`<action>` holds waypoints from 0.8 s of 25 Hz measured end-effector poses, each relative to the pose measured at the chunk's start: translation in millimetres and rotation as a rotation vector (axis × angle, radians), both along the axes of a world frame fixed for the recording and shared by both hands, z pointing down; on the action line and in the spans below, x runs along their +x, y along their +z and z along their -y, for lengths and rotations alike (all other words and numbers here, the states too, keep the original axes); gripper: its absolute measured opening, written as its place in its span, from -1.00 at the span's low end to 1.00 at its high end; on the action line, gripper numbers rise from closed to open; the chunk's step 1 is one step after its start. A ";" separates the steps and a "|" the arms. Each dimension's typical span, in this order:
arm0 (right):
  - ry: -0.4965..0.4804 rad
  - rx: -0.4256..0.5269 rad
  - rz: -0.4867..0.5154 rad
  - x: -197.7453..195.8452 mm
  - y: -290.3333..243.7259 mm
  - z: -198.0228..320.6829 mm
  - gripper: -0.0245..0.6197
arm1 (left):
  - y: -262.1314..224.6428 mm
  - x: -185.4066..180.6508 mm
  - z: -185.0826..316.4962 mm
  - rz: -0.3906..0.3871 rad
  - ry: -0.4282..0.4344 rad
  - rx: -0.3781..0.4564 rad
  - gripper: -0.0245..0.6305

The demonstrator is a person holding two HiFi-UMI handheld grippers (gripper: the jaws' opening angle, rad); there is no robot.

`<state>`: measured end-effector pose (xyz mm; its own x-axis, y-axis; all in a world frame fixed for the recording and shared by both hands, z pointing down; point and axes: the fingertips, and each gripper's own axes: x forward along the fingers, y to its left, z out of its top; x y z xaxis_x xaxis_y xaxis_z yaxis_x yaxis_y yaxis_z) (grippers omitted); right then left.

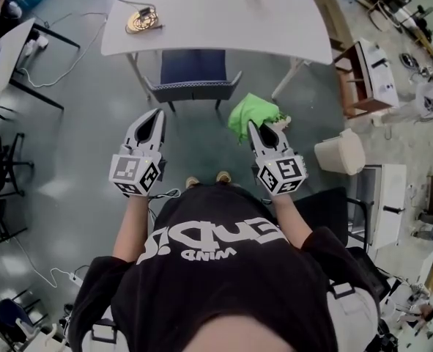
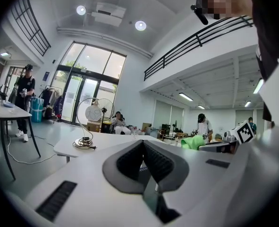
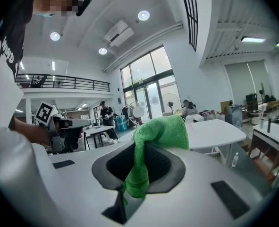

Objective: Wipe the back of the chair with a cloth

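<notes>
Here the person stands over a grey floor, facing a white desk with a blue chair pushed in under its near edge, the chair's back turned toward the person. The right tongs are closed on a green cloth: in the right gripper view the cloth is pinched between the jaws, one bunched part piled above them and a narrow tail hanging down through the gap. Seen from the head view, the cloth is held in the air just to the right of the chair and a little nearer the person, not touching it. The left tongs are closed with nothing between them; the left gripper view shows the dark ribbed pads meeting at the tip. They hover to the left of the right tongs, in front of the chair's back and apart from it. A coil of cable lies on the desk's far left part, and a white bin stands on the floor at the right.
</notes>
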<state>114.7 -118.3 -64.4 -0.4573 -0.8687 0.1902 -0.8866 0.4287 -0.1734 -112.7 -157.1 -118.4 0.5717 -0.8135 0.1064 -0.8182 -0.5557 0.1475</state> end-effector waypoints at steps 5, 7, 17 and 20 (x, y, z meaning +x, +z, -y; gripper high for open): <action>0.009 -0.013 0.013 5.0 7.8 1.1 -0.77 | 12.3 3.0 -2.7 0.009 -0.013 -0.009 -0.93; 0.009 -0.012 0.018 7.1 7.5 1.2 -0.78 | 12.7 4.4 -3.4 0.007 -0.019 -0.007 -0.93; -0.014 -0.020 0.028 4.1 12.1 2.5 -0.78 | 12.5 2.9 -0.9 0.000 -0.049 0.003 -0.93; -0.021 -0.016 0.021 2.5 9.8 5.9 -0.78 | 11.5 3.7 0.4 -0.003 -0.050 0.004 -0.93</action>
